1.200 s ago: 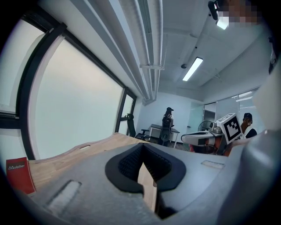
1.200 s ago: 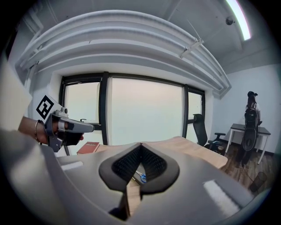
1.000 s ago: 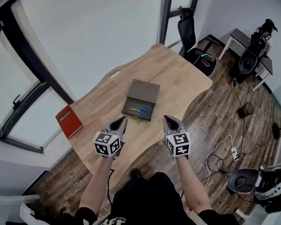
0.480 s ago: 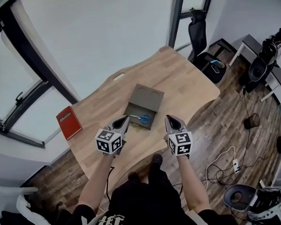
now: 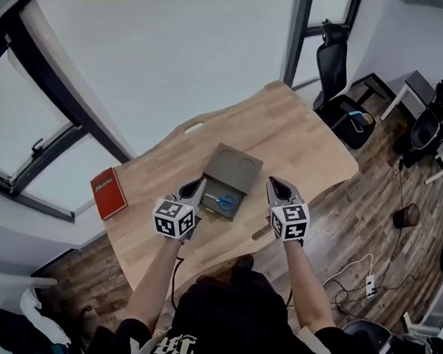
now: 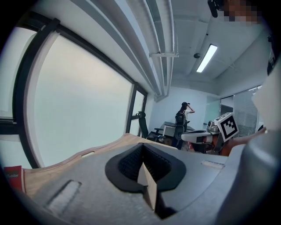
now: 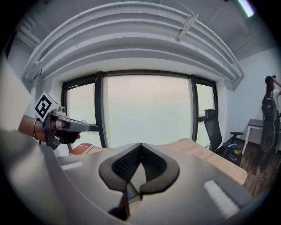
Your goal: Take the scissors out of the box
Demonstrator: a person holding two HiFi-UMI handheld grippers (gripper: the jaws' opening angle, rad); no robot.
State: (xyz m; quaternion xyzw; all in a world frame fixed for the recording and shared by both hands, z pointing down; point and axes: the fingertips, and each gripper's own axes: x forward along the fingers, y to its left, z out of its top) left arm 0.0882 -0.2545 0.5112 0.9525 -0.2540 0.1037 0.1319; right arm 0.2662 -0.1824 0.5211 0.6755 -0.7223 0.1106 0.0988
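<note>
Head view showed the approach step: the left gripper (image 5: 200,183) and right gripper (image 5: 271,182) hung empty, jaws together, flanking the open box (image 5: 235,163) where the scissors (image 5: 224,202) lay, so one likely needed to open before reaching in.

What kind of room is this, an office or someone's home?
Most likely an office or workroom. A large wooden table stands by tall windows, with a black office chair close by and more desks further back.
</note>
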